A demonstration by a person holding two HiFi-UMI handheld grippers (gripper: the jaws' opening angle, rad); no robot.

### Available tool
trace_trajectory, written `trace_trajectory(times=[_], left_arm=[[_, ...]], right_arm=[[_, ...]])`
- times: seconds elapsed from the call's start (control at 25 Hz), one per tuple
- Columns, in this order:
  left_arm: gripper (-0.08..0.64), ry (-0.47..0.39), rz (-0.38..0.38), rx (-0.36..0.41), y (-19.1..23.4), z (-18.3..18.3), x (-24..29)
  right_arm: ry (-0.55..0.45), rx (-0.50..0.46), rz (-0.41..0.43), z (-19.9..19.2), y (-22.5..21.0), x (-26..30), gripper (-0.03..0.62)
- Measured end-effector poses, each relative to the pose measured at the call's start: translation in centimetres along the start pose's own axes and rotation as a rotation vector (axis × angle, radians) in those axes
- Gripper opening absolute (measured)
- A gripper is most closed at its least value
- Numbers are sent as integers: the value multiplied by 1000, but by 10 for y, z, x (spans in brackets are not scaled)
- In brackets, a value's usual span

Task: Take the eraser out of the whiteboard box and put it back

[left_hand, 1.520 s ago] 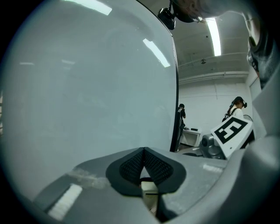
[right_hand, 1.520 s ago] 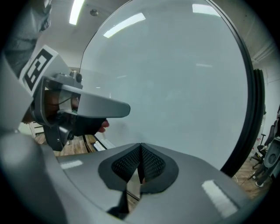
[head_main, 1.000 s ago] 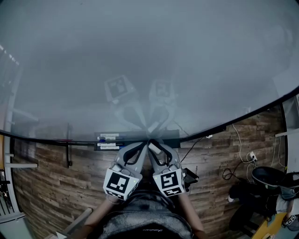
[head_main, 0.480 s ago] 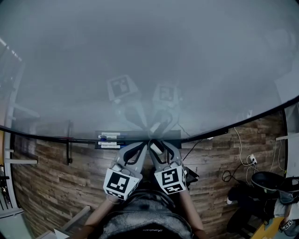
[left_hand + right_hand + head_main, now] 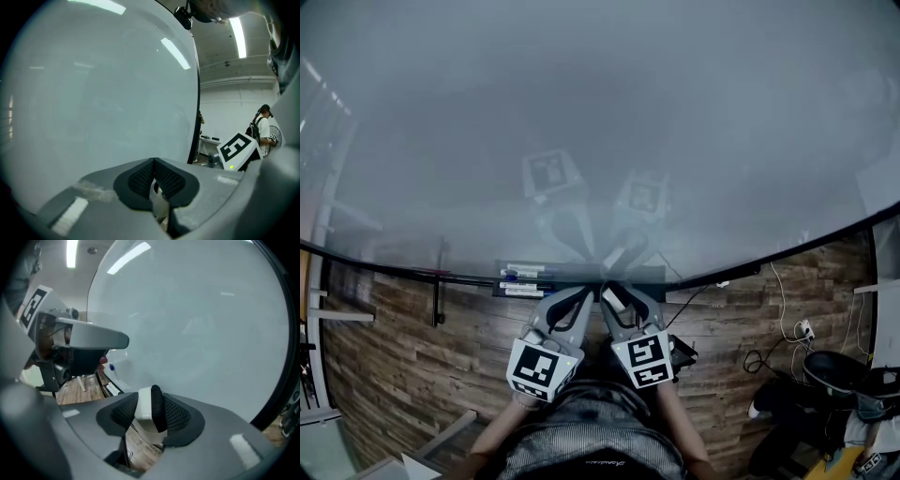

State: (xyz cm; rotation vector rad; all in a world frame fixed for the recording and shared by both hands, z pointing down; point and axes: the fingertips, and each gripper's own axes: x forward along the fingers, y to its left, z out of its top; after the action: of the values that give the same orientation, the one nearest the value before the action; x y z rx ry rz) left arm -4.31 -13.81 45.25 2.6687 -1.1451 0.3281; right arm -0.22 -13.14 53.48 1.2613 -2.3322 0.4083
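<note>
The eraser (image 5: 612, 298), white with a black felt side, sits upright between the pads of my right gripper (image 5: 615, 293), just below the whiteboard (image 5: 600, 122). In the right gripper view the eraser (image 5: 149, 408) fills the gap of the right gripper (image 5: 150, 414); both pads touch it while the jaws are closing. The whiteboard box (image 5: 581, 274) is a dark tray under the board's edge, just ahead of both grippers. My left gripper (image 5: 585, 296) is beside the right one, shut with nothing held. Its pads meet in the left gripper view (image 5: 153, 180).
Markers (image 5: 521, 275) lie in the left part of the box. A black bracket (image 5: 438, 300) hangs under the board at left. Cables (image 5: 769, 349) and dark gear (image 5: 839, 366) lie on the wooden floor at right. A person (image 5: 263, 125) stands far off.
Both grippers stay almost where they were, with the eraser still in the right one. The head view has tipped a little, so the board's lower edge sits lower in the picture.
</note>
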Motion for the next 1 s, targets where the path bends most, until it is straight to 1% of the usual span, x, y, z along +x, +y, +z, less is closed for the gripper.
trace_trajectory(times=[0.32, 0.48, 0.6, 0.76, 1.0], left_arm=[[5, -15, 2, 3, 0, 3, -1], [5, -17, -2, -3, -3, 6, -3], [5, -23, -7, -7, -6, 8, -4], [5, -27, -17, -6, -8, 8, -5], [5, -26, -27, 7, -13, 6, -9]], right_arm=[[-8, 1, -15, 1, 1, -6, 163], [-26, 14, 1, 19, 4, -20, 163], [-35, -2, -8, 31, 5, -31, 163], [-63, 26, -15, 45, 5, -46, 163], [-107, 29, -17, 67, 11, -73, 163]])
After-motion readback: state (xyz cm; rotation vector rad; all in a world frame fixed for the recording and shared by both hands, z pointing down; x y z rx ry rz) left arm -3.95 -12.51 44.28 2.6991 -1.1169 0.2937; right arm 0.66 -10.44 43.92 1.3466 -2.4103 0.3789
